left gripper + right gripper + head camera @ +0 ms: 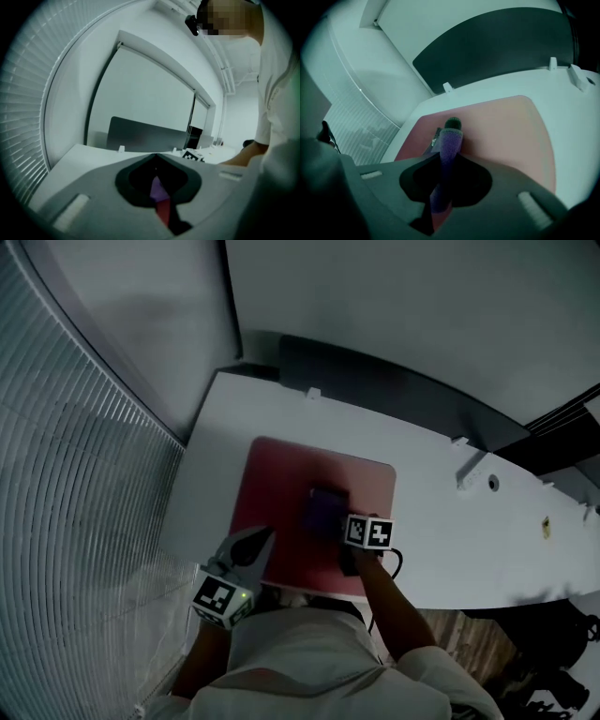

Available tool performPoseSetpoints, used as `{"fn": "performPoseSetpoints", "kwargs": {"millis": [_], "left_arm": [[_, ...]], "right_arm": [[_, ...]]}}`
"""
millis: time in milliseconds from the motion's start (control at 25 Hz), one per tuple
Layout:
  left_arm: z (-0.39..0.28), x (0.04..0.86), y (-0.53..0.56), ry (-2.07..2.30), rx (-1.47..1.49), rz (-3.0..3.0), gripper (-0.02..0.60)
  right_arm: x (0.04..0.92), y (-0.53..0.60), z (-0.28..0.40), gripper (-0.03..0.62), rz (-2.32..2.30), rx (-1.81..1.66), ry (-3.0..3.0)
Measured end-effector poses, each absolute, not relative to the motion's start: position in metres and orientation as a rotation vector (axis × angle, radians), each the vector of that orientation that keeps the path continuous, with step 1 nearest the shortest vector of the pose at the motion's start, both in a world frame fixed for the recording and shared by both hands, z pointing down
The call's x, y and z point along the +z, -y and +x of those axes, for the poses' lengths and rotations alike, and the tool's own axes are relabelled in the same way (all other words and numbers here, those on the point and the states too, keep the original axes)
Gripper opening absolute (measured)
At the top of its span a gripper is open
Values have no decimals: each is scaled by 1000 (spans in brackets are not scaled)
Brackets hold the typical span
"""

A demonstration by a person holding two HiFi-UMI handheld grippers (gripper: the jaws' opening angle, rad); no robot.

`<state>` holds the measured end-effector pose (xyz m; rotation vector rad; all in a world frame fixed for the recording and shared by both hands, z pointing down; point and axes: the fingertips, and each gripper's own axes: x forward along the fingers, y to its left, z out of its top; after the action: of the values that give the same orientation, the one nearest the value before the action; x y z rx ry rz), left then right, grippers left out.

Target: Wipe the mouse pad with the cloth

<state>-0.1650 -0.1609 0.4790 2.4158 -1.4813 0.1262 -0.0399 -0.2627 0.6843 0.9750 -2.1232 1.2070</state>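
A red mouse pad (281, 484) lies on the white desk (450, 531). A purple cloth (326, 507) rests on the pad's middle. My right gripper (345, 526) is shut on that cloth, and in the right gripper view the folded cloth (451, 140) sticks out past the right gripper (446, 157) onto the pad (506, 126). My left gripper (263, 536) is shut with its tips at the pad's front left edge. In the left gripper view the left gripper (155, 156) has its jaws together, and a sliver of cloth (158, 188) and pad (163, 211) shows through the slit.
A dark partition panel (375, 381) runs along the desk's far edge. Window blinds (75, 521) stand close on the left. A small white fitting (469, 472) and a hole (493, 484) sit on the desk right of the pad. Wood floor (469, 638) shows below the front edge.
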Motion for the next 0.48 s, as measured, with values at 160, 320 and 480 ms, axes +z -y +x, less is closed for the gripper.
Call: {"fn": "performPoseSetpoints", "kwargs": {"millis": [160,320,480], "left_arm": [[-136,475,172,1429,131,2457,2],[-111,467,179,1385,111,2468,2],[-92,470,184,1362,116,2487,2]], "right_arm": [[685,265,12,49,1068,1234,2089],[684,267,55,49,1148,1240,2063],[684,270,95,49,1207,1236,2037]]}}
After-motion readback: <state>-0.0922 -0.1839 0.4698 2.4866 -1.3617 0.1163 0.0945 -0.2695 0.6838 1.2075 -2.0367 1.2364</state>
